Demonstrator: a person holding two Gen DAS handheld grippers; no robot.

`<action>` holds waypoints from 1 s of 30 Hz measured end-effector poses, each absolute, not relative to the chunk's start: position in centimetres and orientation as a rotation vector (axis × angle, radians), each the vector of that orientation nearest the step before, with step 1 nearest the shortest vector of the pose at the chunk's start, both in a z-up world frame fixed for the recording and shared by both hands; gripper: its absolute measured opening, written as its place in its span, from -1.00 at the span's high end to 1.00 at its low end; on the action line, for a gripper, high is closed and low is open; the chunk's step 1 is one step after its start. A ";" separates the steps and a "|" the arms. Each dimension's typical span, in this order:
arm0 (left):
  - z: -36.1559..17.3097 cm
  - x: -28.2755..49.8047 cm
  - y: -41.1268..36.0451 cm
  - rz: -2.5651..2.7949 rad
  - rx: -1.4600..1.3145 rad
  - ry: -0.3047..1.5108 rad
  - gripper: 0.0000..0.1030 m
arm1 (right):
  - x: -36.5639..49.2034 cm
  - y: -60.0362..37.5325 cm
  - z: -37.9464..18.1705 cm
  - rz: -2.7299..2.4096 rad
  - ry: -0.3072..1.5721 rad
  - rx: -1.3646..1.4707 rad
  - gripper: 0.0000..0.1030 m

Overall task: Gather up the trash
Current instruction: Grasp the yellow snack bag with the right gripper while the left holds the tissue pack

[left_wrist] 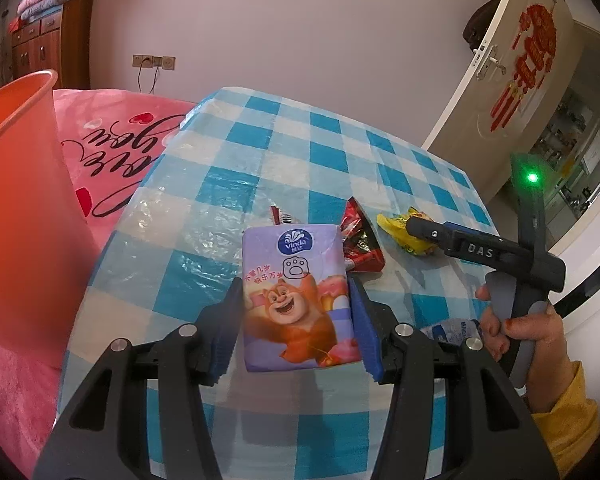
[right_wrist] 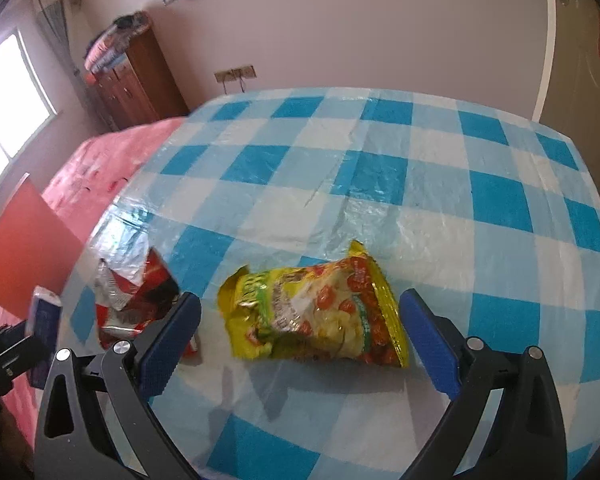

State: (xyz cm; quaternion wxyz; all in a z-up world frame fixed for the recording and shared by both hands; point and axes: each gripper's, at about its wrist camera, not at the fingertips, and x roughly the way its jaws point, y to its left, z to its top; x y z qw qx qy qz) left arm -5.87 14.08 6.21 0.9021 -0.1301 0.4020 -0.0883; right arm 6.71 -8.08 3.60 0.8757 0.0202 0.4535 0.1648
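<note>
Between the blue pads of the left tool sits a purple soft tissue pack printed with a brown cartoon bear, pinched on both sides and held above the desk covered in a blue-and-white checked plastic cloth. Just beyond the pack's far end, a crumpled red foil wrapper lies on the cloth, and to its right a crinkled yellow snack bag printed with red and yellow pieces rests flat. Off to this tool's left stands an orange plastic bin, close to a pink bedspread with black script lettering.

The right tool has its pads spread wide, and the yellow snack bag lies on the cloth between them, touching neither. The red foil wrapper, with its silver lining showing, lies just left of this tool's left pad. Farther left, the tissue pack appears edge-on in the left tool, with the orange bin behind it.

Ahead of both tools, past the desk's far edge, is a plain wall with an outlet strip, and a wooden cabinet piled with folded bedding stands to the far left.
</note>
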 end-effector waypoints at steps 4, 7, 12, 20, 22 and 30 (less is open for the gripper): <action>5.9 -5.8 14.5 -0.188 -0.283 0.837 -0.02 | 7.3 -7.3 2.6 0.340 0.996 -0.014 -0.90; 5.5 -5.7 14.7 -0.194 -0.291 0.844 -0.02 | 7.1 -6.7 2.5 0.327 0.994 -0.066 -0.86; 5.3 -5.8 14.7 -0.210 -0.294 0.849 -0.02 | 6.4 -5.8 2.6 0.303 0.960 -0.155 -0.60; 5.4 -6.2 14.9 -0.224 -0.299 0.836 -0.02 | 5.4 -5.8 3.0 0.292 0.916 -0.161 -0.24; 5.4 -6.3 14.9 -0.227 -0.300 0.834 -0.02 | 5.1 -5.8 3.1 0.291 0.911 -0.153 -0.18; 6.1 -7.0 15.3 -0.244 -0.297 0.811 -0.02 | 3.3 -6.3 4.0 0.266 0.870 -0.107 -0.08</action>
